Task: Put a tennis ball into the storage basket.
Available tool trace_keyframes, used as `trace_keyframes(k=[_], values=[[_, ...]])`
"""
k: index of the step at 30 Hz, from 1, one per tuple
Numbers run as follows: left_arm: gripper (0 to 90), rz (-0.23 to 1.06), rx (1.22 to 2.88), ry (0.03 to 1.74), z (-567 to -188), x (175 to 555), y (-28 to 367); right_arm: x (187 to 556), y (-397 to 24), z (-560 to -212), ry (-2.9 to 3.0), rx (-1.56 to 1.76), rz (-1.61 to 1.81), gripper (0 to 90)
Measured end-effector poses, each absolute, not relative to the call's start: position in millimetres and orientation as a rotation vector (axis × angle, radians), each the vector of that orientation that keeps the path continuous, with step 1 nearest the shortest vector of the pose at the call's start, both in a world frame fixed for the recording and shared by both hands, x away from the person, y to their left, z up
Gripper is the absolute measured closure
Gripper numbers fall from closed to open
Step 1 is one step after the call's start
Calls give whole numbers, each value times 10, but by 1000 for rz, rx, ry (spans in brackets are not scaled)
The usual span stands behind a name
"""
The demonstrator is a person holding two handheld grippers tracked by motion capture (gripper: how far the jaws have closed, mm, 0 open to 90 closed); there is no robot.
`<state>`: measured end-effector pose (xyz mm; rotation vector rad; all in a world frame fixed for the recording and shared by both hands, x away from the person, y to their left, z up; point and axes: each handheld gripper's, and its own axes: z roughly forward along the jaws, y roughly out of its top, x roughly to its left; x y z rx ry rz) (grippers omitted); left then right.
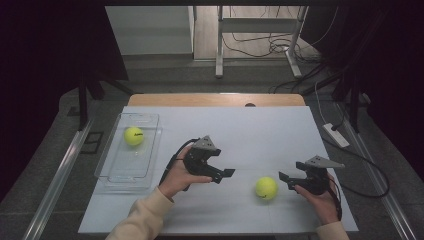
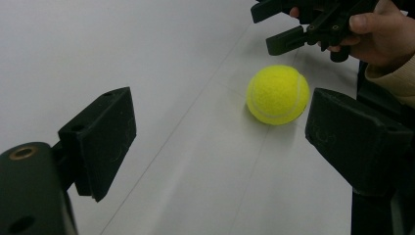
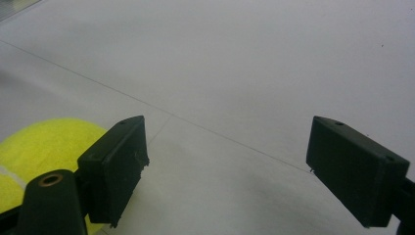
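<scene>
Left gripper [image 1: 227, 173] held low over the white table [image 1: 260, 130], jaws wide apart with nothing between them, pointed toward the ball [image 1: 266, 188] but short of it. Same ball [image 2: 278, 94] seen in the left gripper view ahead of the open jaws, nearer the right-hand jaw, resting on bare table, untouched. Right gripper [image 1: 286, 178] on the other side of the ball, just beside it, jaws likewise spread and empty; visible again in the left gripper view as the far gripper [image 2: 274, 29] behind the ball, held in a hand [image 2: 377, 34]. In the right gripper view, open jaws over plain table, ball [image 3: 39, 156] low at the left edge, partly hidden behind the left-hand jaw and outside the gap. Ball thus lying between the two grippers, toward the near right part of the table. Second ball [image 1: 134, 136] well apart at the left, inside a clear tray [image 1: 117, 175], in its far half. Cream sleeves [image 1: 145, 215] entering from the bottom edge
</scene>
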<state>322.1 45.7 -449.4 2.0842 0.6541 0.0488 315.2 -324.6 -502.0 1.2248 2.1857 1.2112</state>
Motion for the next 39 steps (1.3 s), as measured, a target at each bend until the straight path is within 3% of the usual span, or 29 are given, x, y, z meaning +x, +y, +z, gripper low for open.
trace_keyframes(k=[39], values=[[116, -33, 2155, 588, -4669, 3224, -39, 3152, -3244, -5017, 2183, 1223, 1209, 158]])
